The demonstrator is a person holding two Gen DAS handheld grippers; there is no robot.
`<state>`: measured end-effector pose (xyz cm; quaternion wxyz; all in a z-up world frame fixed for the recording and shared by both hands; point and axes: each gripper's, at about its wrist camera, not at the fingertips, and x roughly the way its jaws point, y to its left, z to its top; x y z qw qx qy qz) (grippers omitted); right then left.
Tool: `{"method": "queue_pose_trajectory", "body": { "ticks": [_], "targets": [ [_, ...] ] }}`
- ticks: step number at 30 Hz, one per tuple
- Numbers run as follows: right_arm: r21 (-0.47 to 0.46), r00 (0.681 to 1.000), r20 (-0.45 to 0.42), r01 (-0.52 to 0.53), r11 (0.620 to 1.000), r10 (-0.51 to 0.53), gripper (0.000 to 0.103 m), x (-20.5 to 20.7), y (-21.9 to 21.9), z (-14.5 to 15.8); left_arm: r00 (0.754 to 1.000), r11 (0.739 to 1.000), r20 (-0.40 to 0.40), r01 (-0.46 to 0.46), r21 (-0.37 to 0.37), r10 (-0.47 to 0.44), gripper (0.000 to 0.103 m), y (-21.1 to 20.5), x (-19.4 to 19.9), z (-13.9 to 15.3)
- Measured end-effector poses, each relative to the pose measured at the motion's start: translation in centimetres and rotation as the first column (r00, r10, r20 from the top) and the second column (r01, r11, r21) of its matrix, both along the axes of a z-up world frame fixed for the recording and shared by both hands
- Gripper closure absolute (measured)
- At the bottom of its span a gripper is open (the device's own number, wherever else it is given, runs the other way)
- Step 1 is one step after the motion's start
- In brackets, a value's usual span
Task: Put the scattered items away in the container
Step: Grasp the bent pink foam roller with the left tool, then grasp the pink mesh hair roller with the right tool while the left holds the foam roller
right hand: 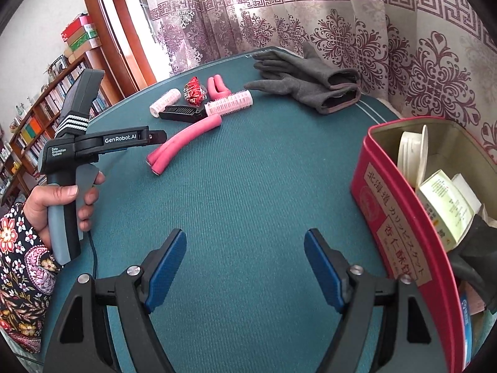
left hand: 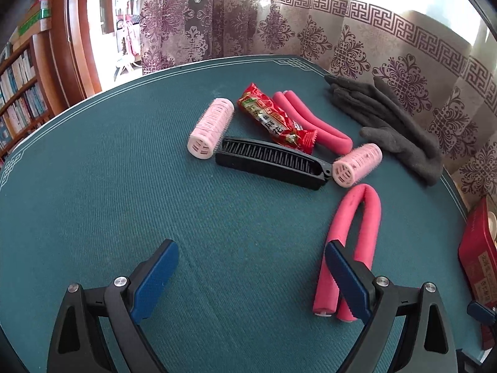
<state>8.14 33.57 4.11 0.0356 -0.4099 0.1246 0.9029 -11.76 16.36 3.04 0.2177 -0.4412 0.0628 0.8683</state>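
My left gripper (left hand: 251, 279) stands open low over the green table mat (left hand: 93, 202). Its right finger (left hand: 348, 279) overlaps the near ends of a bent pink foam roller (left hand: 357, 233), and nothing is pressed between the pads. Beyond lie a black comb (left hand: 273, 161), two pale pink hair rollers (left hand: 211, 129) (left hand: 357, 164), a red snack packet (left hand: 276, 121), a second foam roller (left hand: 313, 121) and grey gloves (left hand: 397, 124). My right gripper (right hand: 245, 267) is open over bare mat, left of the red tin (right hand: 388, 202). The tin holds white tubs and small boxes.
In the right wrist view a hand (right hand: 59, 205) in a floral sleeve holds the left gripper (right hand: 157, 138) beside the bent foam roller (right hand: 183, 141). Patterned curtains (right hand: 357, 31) hang behind the table. A bookshelf (right hand: 40, 118) stands at the left.
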Motion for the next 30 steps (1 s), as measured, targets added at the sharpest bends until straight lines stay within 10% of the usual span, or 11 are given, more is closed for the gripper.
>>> {"method": "queue_pose_trajectory", "body": {
  "ticks": [12,17,30],
  "targets": [
    [-0.014,1.000,-0.001,0.006,1.000,-0.006,0.022,0.2,0.2,-0.1,0.988,0.990,-0.060,0.140,0.003,-0.140,0.010,4.7,2.7,1.3],
    [-0.019,1.000,0.006,0.014,1.000,-0.013,0.022,0.1,0.5,-0.3,0.985,0.985,-0.005,0.170,-0.032,-0.170,0.063,6.5,2.1,-0.4],
    [-0.040,1.000,-0.014,-0.012,0.999,0.012,0.022,-4.9,1.2,1.1,0.996,0.997,-0.056,0.064,0.036,-0.062,0.066,1.9,3.7,1.5]
  ]
}}
